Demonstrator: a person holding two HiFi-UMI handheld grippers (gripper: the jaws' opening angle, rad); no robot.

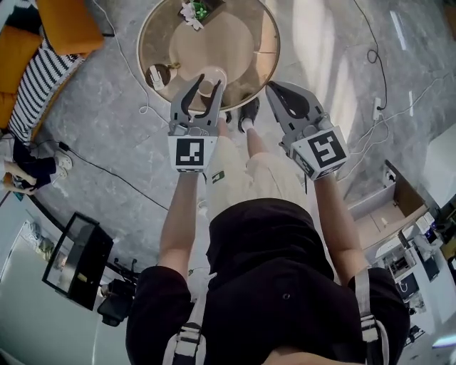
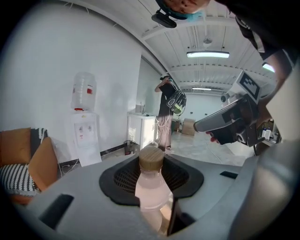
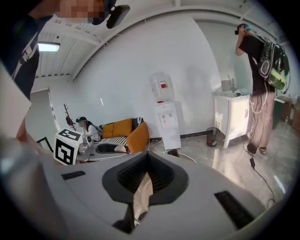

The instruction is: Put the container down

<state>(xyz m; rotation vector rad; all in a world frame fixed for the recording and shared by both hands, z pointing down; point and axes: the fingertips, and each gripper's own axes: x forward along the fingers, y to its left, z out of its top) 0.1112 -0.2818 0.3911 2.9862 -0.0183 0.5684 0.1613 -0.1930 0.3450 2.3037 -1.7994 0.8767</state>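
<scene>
A small clear container (image 2: 151,185) with a round wooden lid (image 2: 151,158) sits upright between the jaws of my left gripper (image 2: 152,174), which is shut on it. In the head view the left gripper (image 1: 207,84) holds the container (image 1: 209,88) just above the near edge of a round wooden table (image 1: 267,64). My right gripper (image 1: 273,88) hangs beside it to the right, over the table's near rim, with its jaws together and nothing in them. In the right gripper view the right gripper (image 3: 147,161) shows only a thin slit between the pads.
A white and green object (image 1: 194,11) and a dark round item (image 1: 157,75) lie on the table. Orange cushions (image 1: 64,25) and a striped cushion (image 1: 35,85) are at the left. Cables (image 1: 107,171) cross the floor. A water dispenser (image 2: 83,122) and another person (image 3: 260,84) stand farther off.
</scene>
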